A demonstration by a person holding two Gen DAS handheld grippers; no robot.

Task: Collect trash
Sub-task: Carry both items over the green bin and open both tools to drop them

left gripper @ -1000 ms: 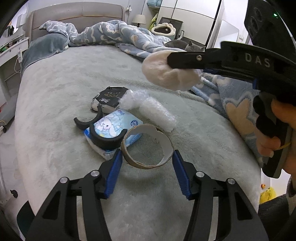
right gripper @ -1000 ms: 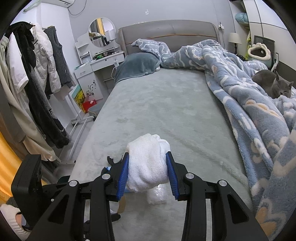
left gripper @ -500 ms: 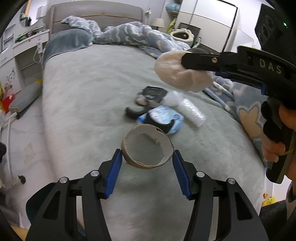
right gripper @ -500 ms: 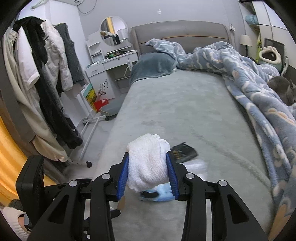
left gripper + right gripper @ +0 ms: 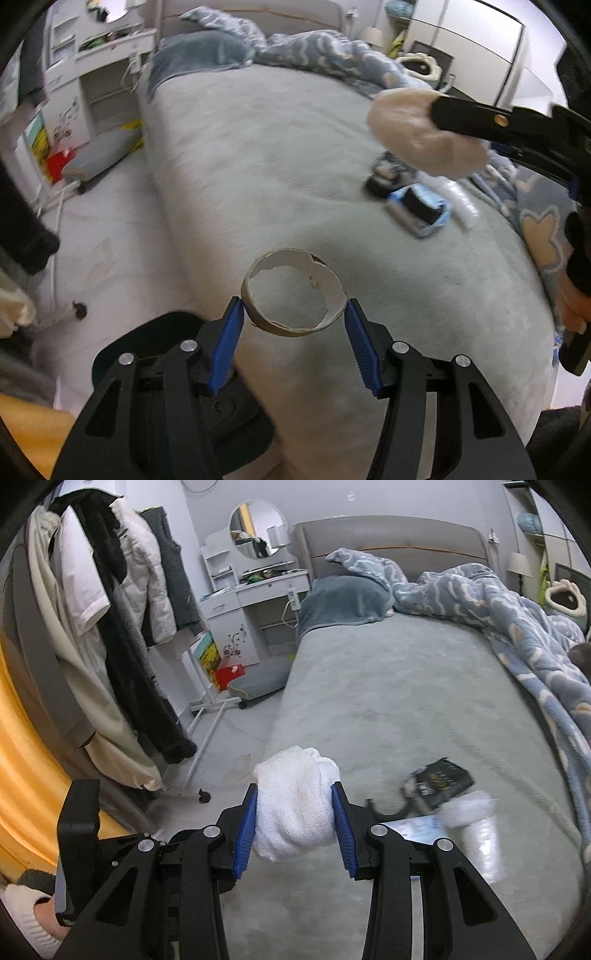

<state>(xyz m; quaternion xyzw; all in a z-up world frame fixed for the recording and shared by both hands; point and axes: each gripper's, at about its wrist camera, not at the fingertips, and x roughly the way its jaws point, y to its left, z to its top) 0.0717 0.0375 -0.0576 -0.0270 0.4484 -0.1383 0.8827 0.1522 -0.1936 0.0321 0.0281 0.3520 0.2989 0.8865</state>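
Both loads are swinging off the grey bed toward nine o'clock: left gripper fingers pinching the torn brown cardboard ring, right gripper fingers clamping the crumpled white tissue wad, disposal likely next.

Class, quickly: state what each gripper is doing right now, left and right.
Left gripper: closed on the cardboard ring, held over the bed's edge.
Right gripper: closed on the white wad of tissue.
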